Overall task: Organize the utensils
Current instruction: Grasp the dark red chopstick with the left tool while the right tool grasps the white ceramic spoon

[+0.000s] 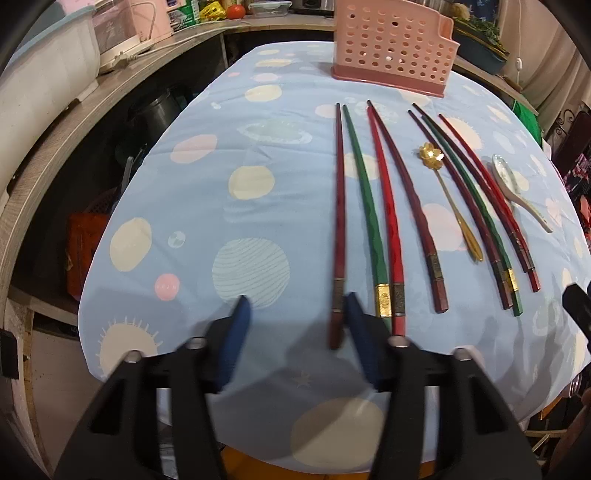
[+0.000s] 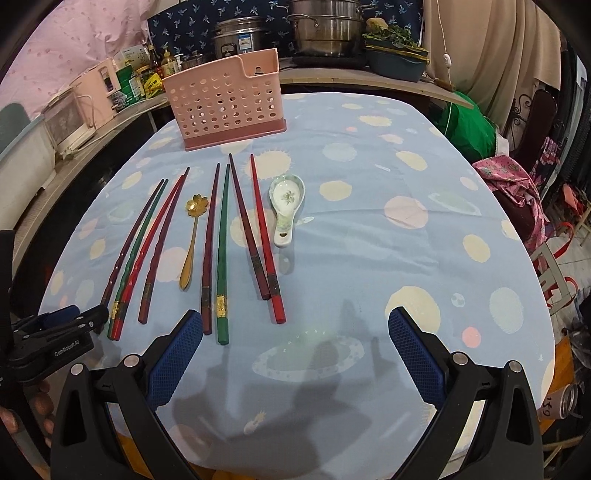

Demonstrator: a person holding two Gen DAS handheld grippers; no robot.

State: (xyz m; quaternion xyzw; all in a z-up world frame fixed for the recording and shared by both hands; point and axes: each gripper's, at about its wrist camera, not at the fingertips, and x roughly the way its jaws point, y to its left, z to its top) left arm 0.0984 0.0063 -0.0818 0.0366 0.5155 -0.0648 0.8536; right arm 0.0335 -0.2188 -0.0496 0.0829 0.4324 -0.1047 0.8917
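Observation:
Several red, green and dark brown chopsticks (image 1: 369, 206) lie side by side on the blue cloth, also in the right wrist view (image 2: 221, 251). A gold flower spoon (image 1: 448, 192) (image 2: 192, 240) lies among them. A white ceramic spoon (image 1: 517, 188) (image 2: 286, 206) lies at the right end. A pink perforated holder (image 1: 391, 44) (image 2: 225, 99) stands at the far side. My left gripper (image 1: 295, 314) is open, its right finger by the handle end of the leftmost dark brown chopstick (image 1: 338, 229). My right gripper (image 2: 295, 328) is open and empty, above the cloth near the chopstick handles.
The round table's blue cloth (image 2: 369, 229) carries the utensils on its left half. A wooden counter (image 1: 74, 122) with appliances curves round the left. Steel pots (image 2: 325, 26) stand behind. A chair with clothes (image 2: 517, 184) is at the right.

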